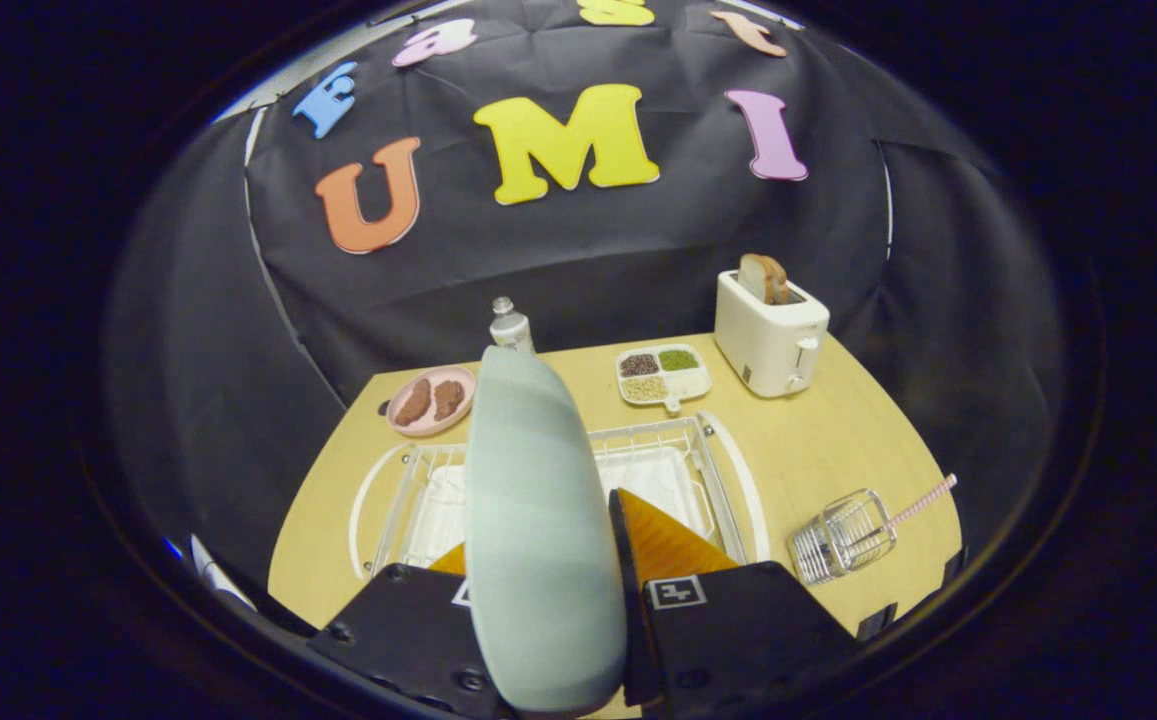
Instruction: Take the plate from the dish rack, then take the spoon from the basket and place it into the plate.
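A pale green plate (538, 520) stands on edge between my two fingers, lifted above the white wire dish rack (708, 470) on the wooden table. My gripper (548, 555) is shut on the plate, one finger on each face. The plate hides the middle of the rack. To the right of the rack lies a small wire basket (843, 535) on its side, with a pink-handled spoon (923, 500) sticking out toward the table's right edge.
Beyond the rack stand a pink dish with brown food (430, 400), a clear bottle (510, 325), a white divided tray of grains (664, 375) and a white toaster (770, 335) with bread in it. The wooden table (838, 440) lies bare between rack and toaster.
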Demonstrator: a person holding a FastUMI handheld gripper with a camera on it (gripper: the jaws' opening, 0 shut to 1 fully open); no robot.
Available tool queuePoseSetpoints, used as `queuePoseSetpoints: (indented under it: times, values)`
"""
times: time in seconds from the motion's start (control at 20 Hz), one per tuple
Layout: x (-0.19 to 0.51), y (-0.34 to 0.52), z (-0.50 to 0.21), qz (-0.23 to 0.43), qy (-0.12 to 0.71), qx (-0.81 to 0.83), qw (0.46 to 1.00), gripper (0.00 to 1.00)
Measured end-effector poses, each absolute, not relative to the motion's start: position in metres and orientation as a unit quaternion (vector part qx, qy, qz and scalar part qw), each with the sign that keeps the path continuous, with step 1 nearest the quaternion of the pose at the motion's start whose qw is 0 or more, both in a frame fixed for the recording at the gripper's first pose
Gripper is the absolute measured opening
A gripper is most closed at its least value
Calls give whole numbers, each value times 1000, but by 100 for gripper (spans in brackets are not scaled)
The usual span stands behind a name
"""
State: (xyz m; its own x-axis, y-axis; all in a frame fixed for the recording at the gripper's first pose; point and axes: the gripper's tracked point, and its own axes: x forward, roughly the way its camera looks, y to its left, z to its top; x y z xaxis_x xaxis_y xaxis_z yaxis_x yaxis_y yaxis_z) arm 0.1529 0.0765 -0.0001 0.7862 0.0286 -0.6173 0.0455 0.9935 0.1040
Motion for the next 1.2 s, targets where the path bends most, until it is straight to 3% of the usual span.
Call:
queuePoseSetpoints:
  times: [0.45,1.05,1.2]
  values:
    - [46,53,-106,24,377,115,919,41]
    - [48,37,-190,18,444,222,868,41]
    - [56,32,-198,19,447,229,865,60]
